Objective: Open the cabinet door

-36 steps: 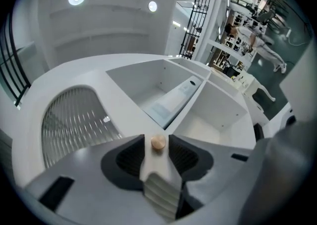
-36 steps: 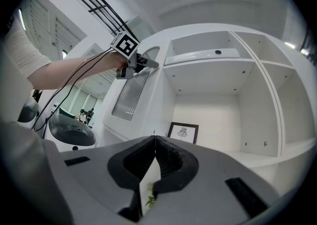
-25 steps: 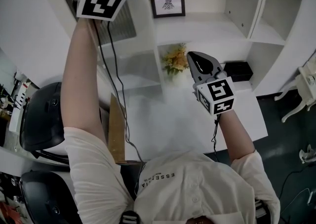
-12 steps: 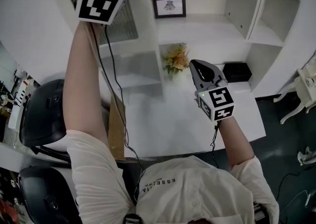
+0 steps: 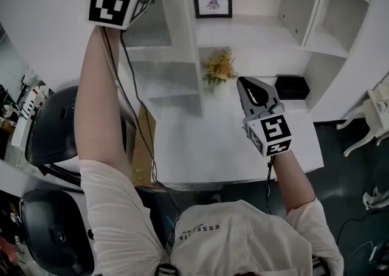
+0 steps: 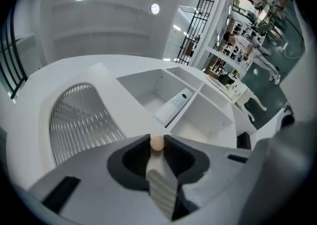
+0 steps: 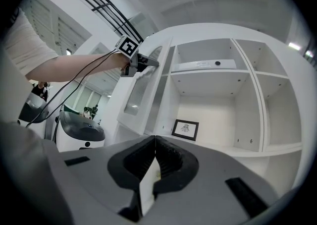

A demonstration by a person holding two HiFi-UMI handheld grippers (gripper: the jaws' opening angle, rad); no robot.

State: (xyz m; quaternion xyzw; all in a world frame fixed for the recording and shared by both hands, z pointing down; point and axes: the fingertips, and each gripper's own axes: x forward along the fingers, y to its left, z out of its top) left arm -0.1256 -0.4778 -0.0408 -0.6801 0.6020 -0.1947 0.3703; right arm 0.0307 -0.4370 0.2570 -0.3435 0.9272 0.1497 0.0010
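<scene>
While reaching up toward 11 o'clock of the head view, pinching the small round knob with the left claw. Pressing both pads on that knob, one on each side, with the claw narrow and closed on it. Holding the knob at the edge of the white cabinet door, the one with the ribbed pane in it. Seeing that door at 11 o'clock in the head view, swung a little way out from the white shelves.

Holding the right claw lower down, just toward 3 o'clock from the middle of the head view, over the white worktop. Pointing it toward 12 o'clock, with its two sides squeezed tight together and nothing between them. Touching nothing with it, well apart from the door.

Looking past the right claw at a small framed picture at 12 o'clock, standing on a shelf. Finding yellow flowers near the claw's tip, at its 10 o'clock, and a black box near it at 3 o'clock. Trailing a thin black cable down beside the raised left arm. Showing two big black round things at 8 o'clock, too unclear to name.
</scene>
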